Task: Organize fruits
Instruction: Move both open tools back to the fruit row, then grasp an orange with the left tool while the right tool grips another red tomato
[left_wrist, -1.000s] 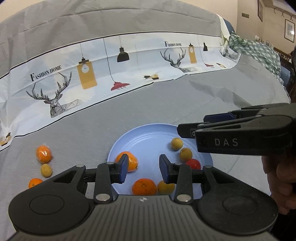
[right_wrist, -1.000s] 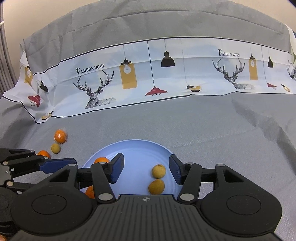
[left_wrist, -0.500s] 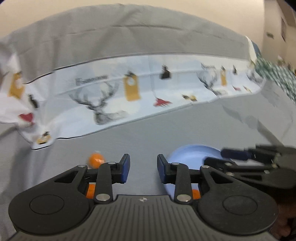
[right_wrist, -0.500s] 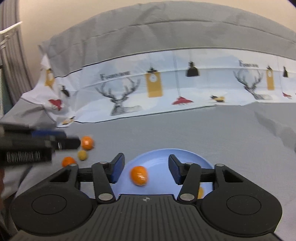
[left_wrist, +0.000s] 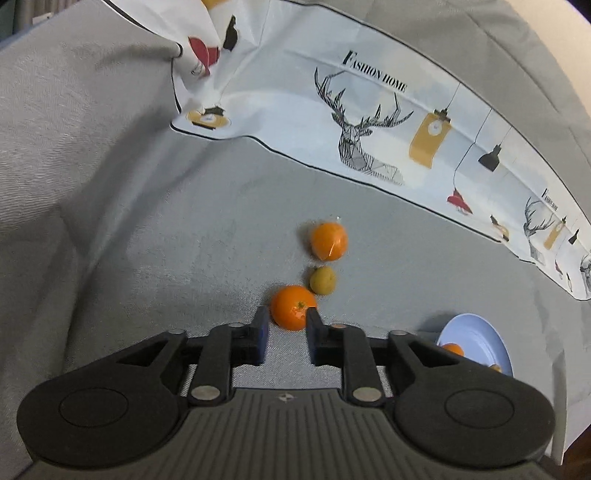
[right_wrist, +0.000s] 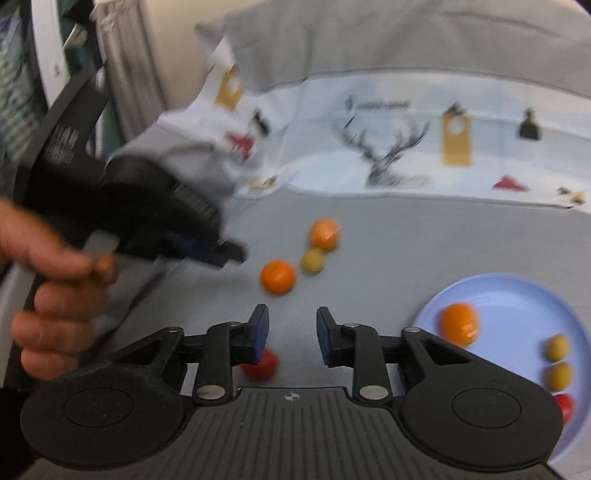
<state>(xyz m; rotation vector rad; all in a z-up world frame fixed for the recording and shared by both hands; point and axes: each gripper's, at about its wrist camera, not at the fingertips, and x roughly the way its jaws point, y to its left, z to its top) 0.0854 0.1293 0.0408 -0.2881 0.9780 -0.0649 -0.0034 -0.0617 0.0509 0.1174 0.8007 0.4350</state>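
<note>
The left tool (left_wrist: 283, 326) is open, its 2 fingers flanking the near orange (left_wrist: 293, 307) on the grey cloth; I cannot tell whether the pads touch the peel. To grip well, ease forward until the pads sit at the fruit's widest part, then close gently and squarely so it does not roll away. Just beyond lie a small yellow-green fruit (left_wrist: 322, 280) and a wrapped orange (left_wrist: 328, 242), so lift straight up to avoid nudging them. The blue plate (left_wrist: 480, 328), already holding fruit, sits well to the right. The right tool (right_wrist: 289, 332) is open and empty, with a red fruit (right_wrist: 260, 363) lying near its left finger.
</note>
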